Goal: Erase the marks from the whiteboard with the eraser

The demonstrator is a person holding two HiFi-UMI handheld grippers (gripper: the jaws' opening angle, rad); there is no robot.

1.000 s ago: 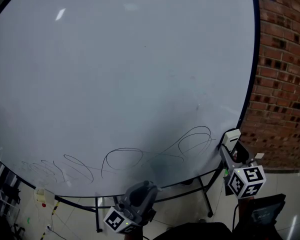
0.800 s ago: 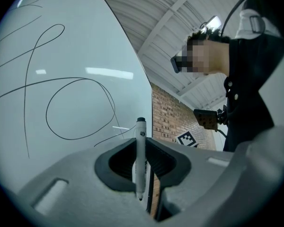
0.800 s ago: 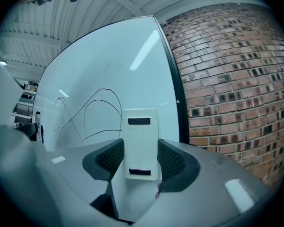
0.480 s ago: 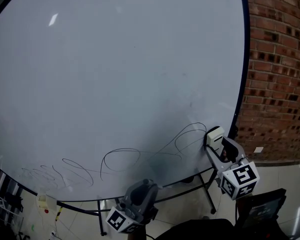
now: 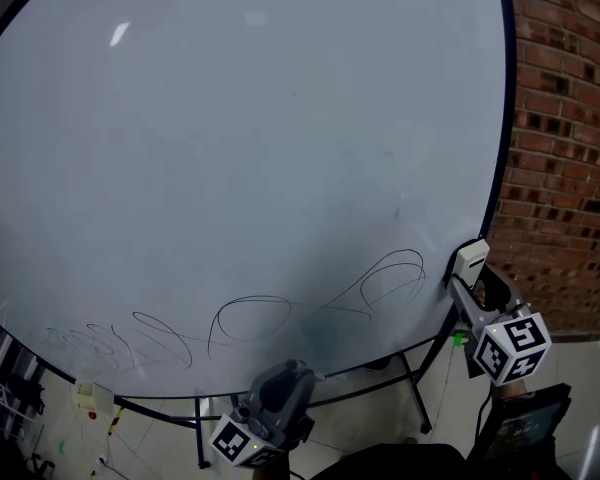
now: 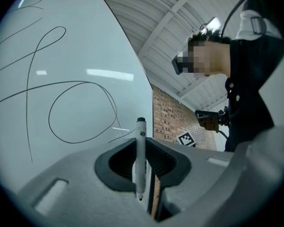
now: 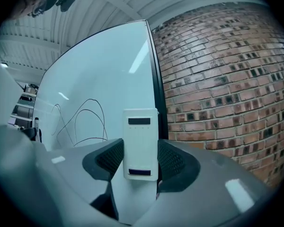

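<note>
Left tongs (image 6: 141, 150): marker (image 6: 140, 129); right tongs (image 7: 140, 155): eraser (image 7: 140, 136).

Left gripper (image 6: 141, 162) and right gripper (image 7: 140, 157): smooth grey plastic shells, black ribbed pads (image 7: 173, 160), black-and-white marker cube (image 5: 510, 346) on each. Person's wearing a dark top (image 6: 248, 89).

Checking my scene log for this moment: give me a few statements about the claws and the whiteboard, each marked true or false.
1. The right claw is shut on the eraser. True.
2. The left claw is empty. False: it grips a marker.
3. The whiteboard is clean. False: black looping lines cross its lower part.
4. A brick wall stands right of the board. True.
5. The eraser covers the leftmost scribbles. False: it is at the board's right edge.
</note>
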